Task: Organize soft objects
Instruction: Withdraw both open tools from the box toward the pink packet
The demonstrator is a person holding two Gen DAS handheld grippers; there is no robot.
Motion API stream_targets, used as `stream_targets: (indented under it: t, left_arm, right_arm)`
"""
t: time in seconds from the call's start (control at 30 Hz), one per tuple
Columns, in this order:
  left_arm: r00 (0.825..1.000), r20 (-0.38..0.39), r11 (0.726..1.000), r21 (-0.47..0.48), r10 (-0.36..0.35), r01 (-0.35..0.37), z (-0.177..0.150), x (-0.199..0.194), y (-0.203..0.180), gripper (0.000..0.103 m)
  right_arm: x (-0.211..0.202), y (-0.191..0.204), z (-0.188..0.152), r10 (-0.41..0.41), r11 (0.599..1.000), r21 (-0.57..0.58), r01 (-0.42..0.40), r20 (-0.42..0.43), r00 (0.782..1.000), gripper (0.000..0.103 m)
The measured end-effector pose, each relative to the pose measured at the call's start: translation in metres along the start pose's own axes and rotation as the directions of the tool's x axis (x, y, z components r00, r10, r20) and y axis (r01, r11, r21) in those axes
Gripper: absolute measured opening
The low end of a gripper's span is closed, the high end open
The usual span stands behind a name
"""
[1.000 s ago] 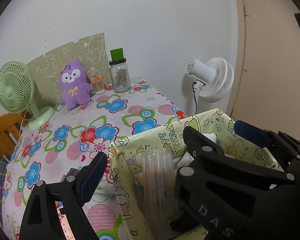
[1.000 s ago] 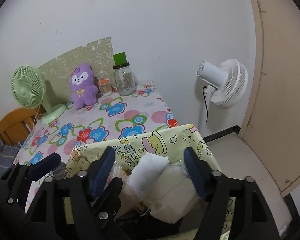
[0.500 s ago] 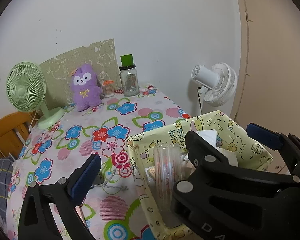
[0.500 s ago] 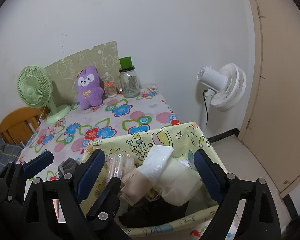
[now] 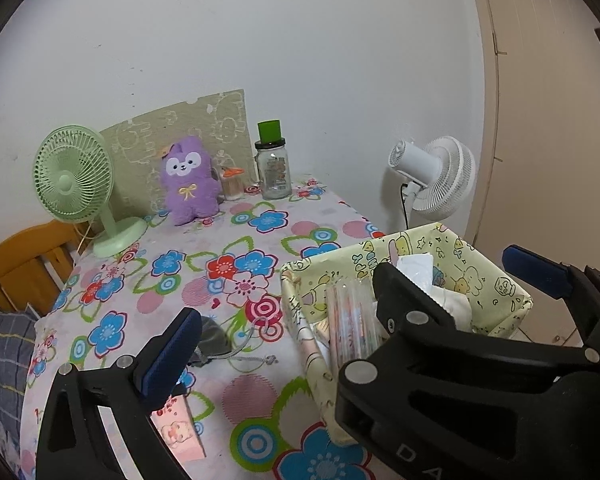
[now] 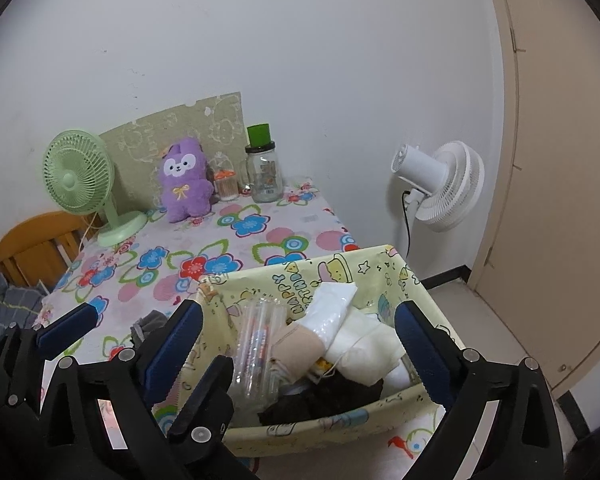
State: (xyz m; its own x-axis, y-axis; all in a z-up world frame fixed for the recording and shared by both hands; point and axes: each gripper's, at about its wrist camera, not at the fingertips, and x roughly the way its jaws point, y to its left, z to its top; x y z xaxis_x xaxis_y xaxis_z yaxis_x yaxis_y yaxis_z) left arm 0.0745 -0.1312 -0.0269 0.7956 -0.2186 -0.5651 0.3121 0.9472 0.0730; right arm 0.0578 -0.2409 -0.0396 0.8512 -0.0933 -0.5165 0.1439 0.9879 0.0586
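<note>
Table [image 5: 260, 364] under floral cloth, set against wall. Far edge: green fan [image 5: 76, 184] at left, purple plush [image 5: 188, 184], small orange-lidded jar [image 5: 233, 184], glass jar [image 5: 274, 168] with green cap. Near right corner: yellow fabric bin [image 6: 384, 276]. Left of bin: grey pouch [image 5: 214, 340] with drawstring. Near edge: pink card [image 5: 180, 432].

Fabric bin [image 6: 380, 268] sits at the table's [image 5: 308, 208] near right corner; pouch [image 5: 214, 338], seemingly, left of it.
</note>
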Motion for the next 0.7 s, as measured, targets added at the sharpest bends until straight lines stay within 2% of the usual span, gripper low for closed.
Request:
stream_targets:
  t: [0.33, 0.7]
  left_arm:
    - [1.000, 0.002, 0.999, -0.021, -0.027, 0.027, -0.011, -0.015, 0.017, 0.101]
    - [1.000, 0.003, 0.999, -0.047, -0.011, 0.011, -0.027, -0.026, 0.046, 0.101]
  right_arm:
    - [-0.017, 0.022, -0.008, -0.005, 1.000, -0.026, 0.005, 0.011, 1.000, 0.098]
    - [-0.025, 0.057, -0.018, 0.018, 0.998, -0.064, -0.017, 0.006, 1.000, 0.098]
